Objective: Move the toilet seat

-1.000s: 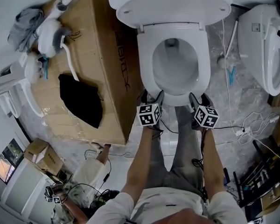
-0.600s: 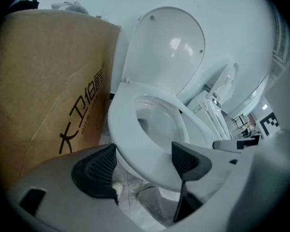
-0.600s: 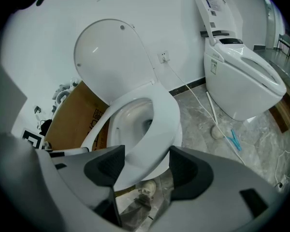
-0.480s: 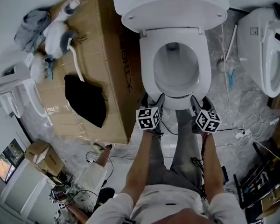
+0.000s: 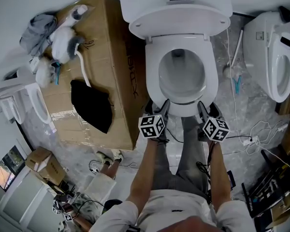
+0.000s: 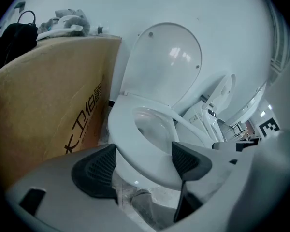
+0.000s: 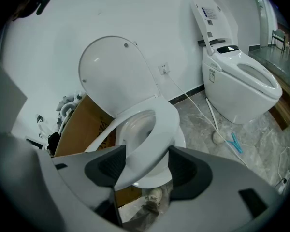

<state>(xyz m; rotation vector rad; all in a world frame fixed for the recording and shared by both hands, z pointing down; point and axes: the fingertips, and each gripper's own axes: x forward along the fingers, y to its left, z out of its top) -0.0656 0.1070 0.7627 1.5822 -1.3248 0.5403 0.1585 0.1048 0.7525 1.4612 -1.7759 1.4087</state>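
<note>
The right gripper (image 7: 145,166) has its jaws about half apart and closing, and the near rim of the white oval plastic toilet seat (image 7: 162,122) lies between its dark ribbed pads; whether they already press on it is hard to make out. The left gripper (image 6: 145,161) keeps its jaws apart with the seat's near left rim in the gap, gripping nothing. From the head view both grippers sit side by side at the near end of the bowl, their marker cubes hiding the fingertips and the seat's nearest edge. The seat is a smooth, glossy ring lying over the bowl in the middle of the scene; whether its near end is lifted at all cannot be told. Just beyond it the round white lid (image 5: 179,16) stands upright. To the left a tall brown cardboard box (image 5: 111,57) stands just beside the toilet, a black cloth (image 5: 92,105) on top. Far right, a second white toilet (image 5: 273,57) is cut off by the frame edge
</note>
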